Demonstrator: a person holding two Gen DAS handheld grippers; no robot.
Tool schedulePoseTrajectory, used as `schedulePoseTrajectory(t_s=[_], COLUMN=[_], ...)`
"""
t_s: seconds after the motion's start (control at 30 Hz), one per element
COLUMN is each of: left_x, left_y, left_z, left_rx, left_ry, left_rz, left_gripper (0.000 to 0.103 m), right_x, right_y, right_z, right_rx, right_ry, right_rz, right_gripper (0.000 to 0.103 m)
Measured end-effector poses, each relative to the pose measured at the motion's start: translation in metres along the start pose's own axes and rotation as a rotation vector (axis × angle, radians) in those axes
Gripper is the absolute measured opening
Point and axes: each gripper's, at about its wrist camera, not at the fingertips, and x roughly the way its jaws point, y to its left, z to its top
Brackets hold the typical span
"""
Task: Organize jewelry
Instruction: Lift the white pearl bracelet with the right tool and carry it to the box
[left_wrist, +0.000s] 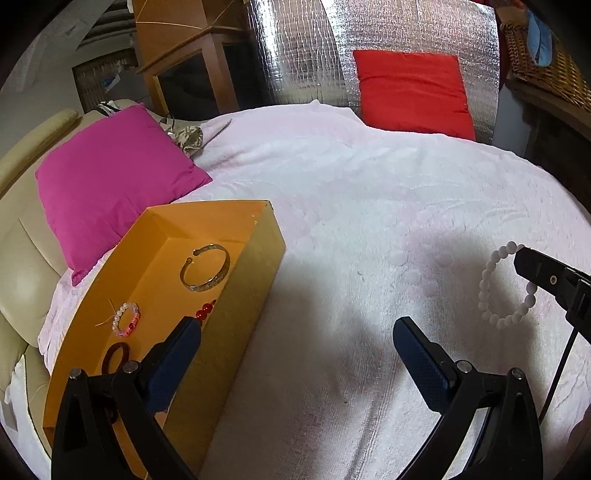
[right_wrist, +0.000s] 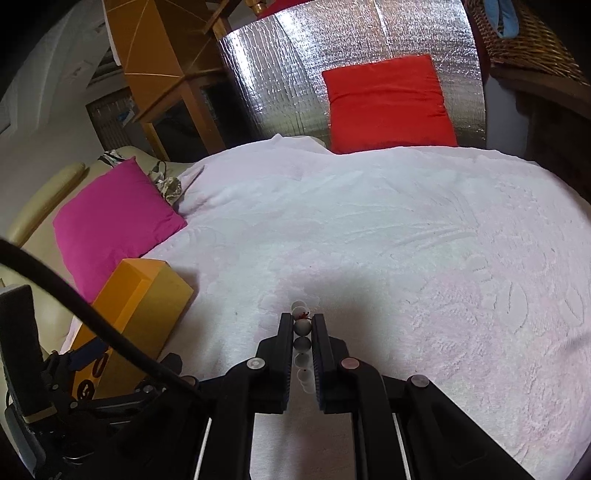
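Jewelry is in two places: one white bracelet (left_wrist: 505, 286) of round matte beads is pinched between the black pads of the right gripper (right_wrist: 303, 323), hanging free above the towel (left_wrist: 351, 206), and the rest lies in the box (left_wrist: 243, 295). The right jaws are closed on the beads, which run in a line between the ribbed pads. The left gripper (left_wrist: 297, 332) hovers with its blue fingers wide apart and nothing between them; its left finger is over the box edge.

Inside the orange cardboard box lie a dark brown ring (left_wrist: 116, 357), a small bracelet (left_wrist: 126, 319) of pearl and pink beads, some glossy red beads (left_wrist: 205, 310) and, further back, an open metal bangle (left_wrist: 205, 267). The towel is pale pink, soft and embossed. Beyond the box a magenta cushion (left_wrist: 114, 184) leans on a cream sofa (left_wrist: 22, 266). Farthest, a red cushion (left_wrist: 413, 92) rests against silver quilted foil (left_wrist: 303, 55).
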Motion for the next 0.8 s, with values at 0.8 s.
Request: schedulePoseTrajectory(t_s=[0.8], left_x=[-0.018], left_y=[0.025], left_z=[0.002], left_rx=[-0.076], left_ry=[-0.053], left_rz=[0.023], left_gripper=[0.103], right_x=[-0.008], right_y=[0.03], right_z=[-0.003], right_rx=[-0.042], right_ry=[-0.049], right_rz=[0.021], right_gripper=[0.011])
